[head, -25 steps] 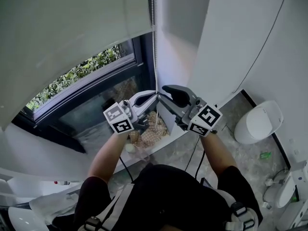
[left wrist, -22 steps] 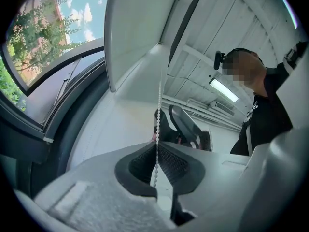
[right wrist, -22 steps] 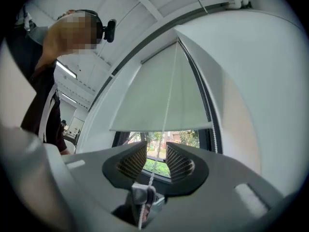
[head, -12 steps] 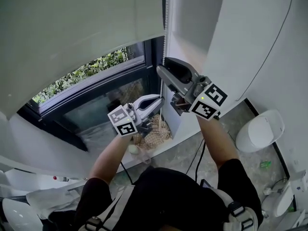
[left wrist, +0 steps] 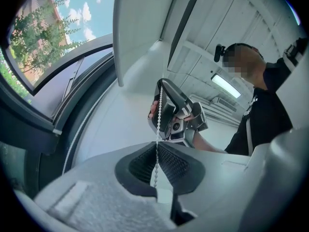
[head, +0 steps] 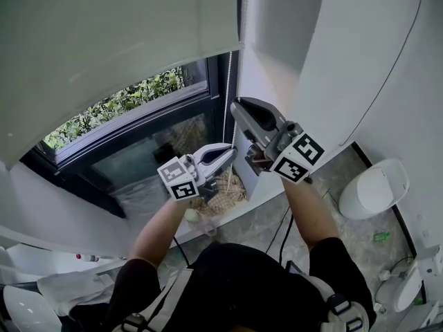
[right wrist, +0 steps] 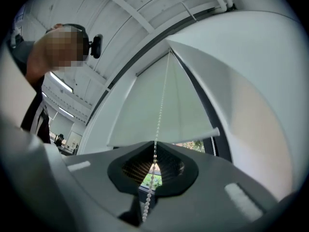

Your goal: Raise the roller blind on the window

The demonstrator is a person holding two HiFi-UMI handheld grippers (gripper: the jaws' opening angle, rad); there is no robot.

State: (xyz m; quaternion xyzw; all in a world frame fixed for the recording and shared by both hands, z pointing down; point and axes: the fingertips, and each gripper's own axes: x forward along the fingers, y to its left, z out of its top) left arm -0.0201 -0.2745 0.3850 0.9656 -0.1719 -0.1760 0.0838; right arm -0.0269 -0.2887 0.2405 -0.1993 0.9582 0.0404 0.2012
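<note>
Your right gripper (right wrist: 154,151) has just been closing, and its jaws now meet on the bead chain (right wrist: 161,100). The beads pass between the tips and hang out below. Further back, a small gap between the pads lets a scrap of greenery show through.

Your left gripper (left wrist: 157,151) is clamped on the same chain lower down. In the left gripper view the chain climbs straight from its jaws to the right gripper, which sits just above and in front.

From the head view the two grippers are close together, left one lower, right one higher. There the chain is only a thin pale line between the blind's edge and the right gripper, and the stretch between the grippers cannot be picked out. The bottom of the chain's loop shows in no view.

The roller blind (head: 118,40) covers the upper part of the window (head: 138,144). Below the blind's bottom rail, leaves and dark lower glass are exposed. The top of the blind is cut off by the head view's edge. In the right gripper view the chain runs up to the blind's top corner, where the fitting is too small to make out.

A pale wall (head: 346,61) stands to the right of the window, with a toilet (head: 374,178) beyond it. A straw-coloured heap (head: 223,196) lies on the floor under the left gripper, half hidden — what it is cannot be told.
</note>
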